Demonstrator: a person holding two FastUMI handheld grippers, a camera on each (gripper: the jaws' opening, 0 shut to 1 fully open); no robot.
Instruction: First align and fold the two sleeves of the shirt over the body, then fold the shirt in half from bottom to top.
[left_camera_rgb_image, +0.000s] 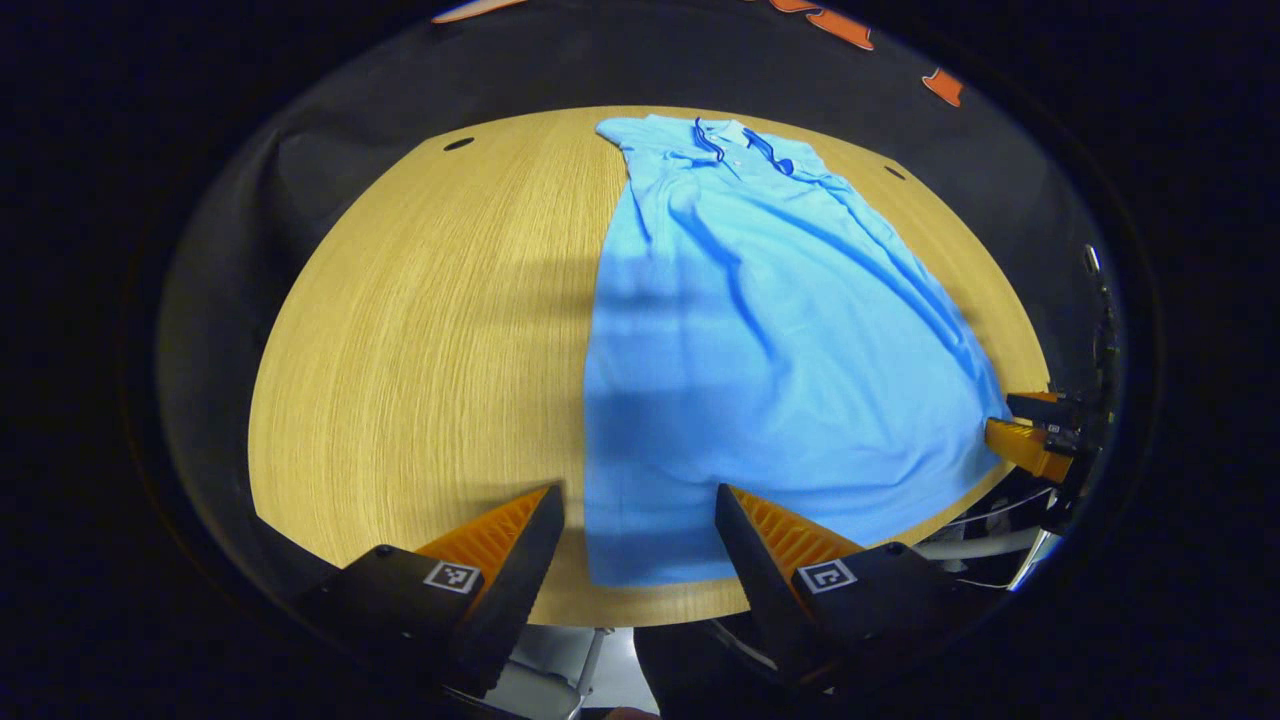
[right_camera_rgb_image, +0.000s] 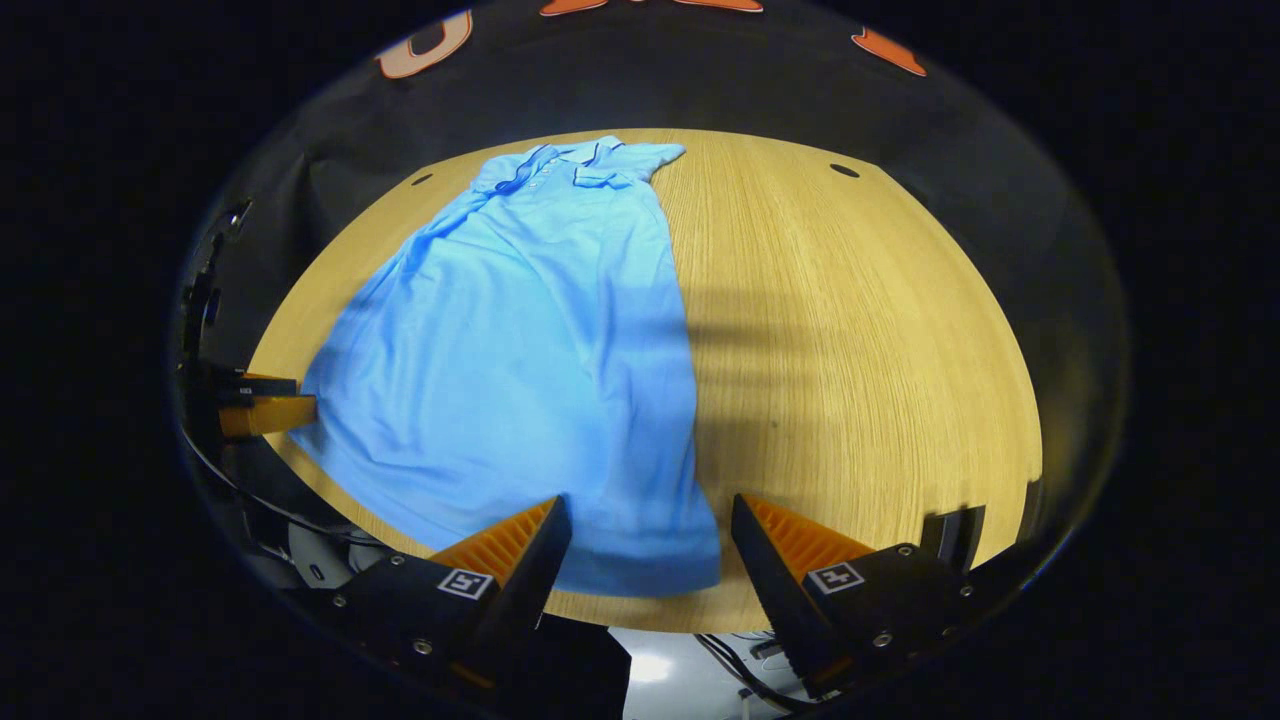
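Hovering both tools wide open and empty, I have the left tool (left_camera_rgb_image: 640, 520) and right tool (right_camera_rgb_image: 650, 530) each straddling a hem corner of the shirt (left_camera_rgb_image: 770, 340), flat ahead on the tabletop (left_camera_rgb_image: 420, 330), ready for the bottom-to-top fold.

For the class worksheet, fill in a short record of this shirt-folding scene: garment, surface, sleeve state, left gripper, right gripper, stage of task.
garment: light blue polo shirt, collar at the far end
surface: round wooden table
sleeve state: seemingly folded over the body already
left gripper: jaws open, at the shirt's near left hem corner
right gripper: jaws open, at the near right hem corner
stage of task: bottom-to-top fold not yet done
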